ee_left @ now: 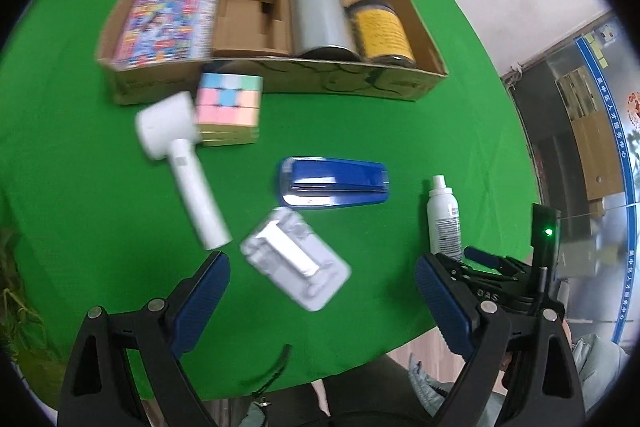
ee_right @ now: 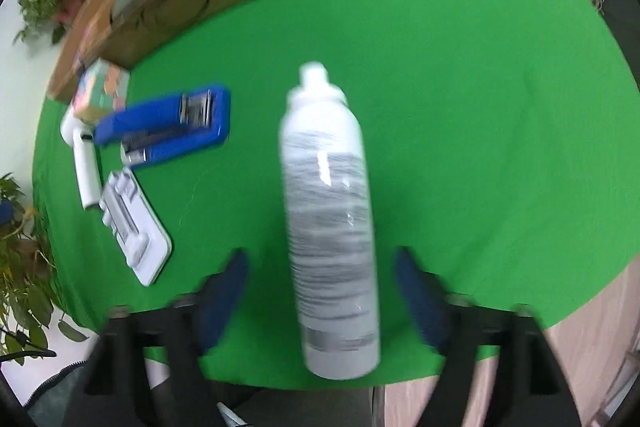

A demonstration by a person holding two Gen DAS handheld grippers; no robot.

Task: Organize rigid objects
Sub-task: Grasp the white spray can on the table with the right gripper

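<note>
A: Near edge, right wrist view?
B: The green table [ee_right: 460, 75] ends at a curved rim along the bottom of the frame; the right half of the cloth is bare.

A: Item, centre frame?
B: White spray can [ee_right: 330, 223], grey-banded label, cap toward the top, standing between the pads of the right gripper [ee_right: 322, 295]. Jaws wide, both pads clear of the can, nothing held.

A: Left wrist view?
B: Left gripper [ee_left: 322, 301] angled down, jaws spread and holding nothing; a clear blister pack [ee_left: 294, 261] lies just ahead.

A: Beyond that?
B: White handheld fan [ee_left: 182, 163] at left, blue stapler [ee_left: 334, 181] at centre, pastel puzzle cube [ee_left: 228, 109] against the cardboard tray [ee_left: 264, 77] in the upper frame.
</note>
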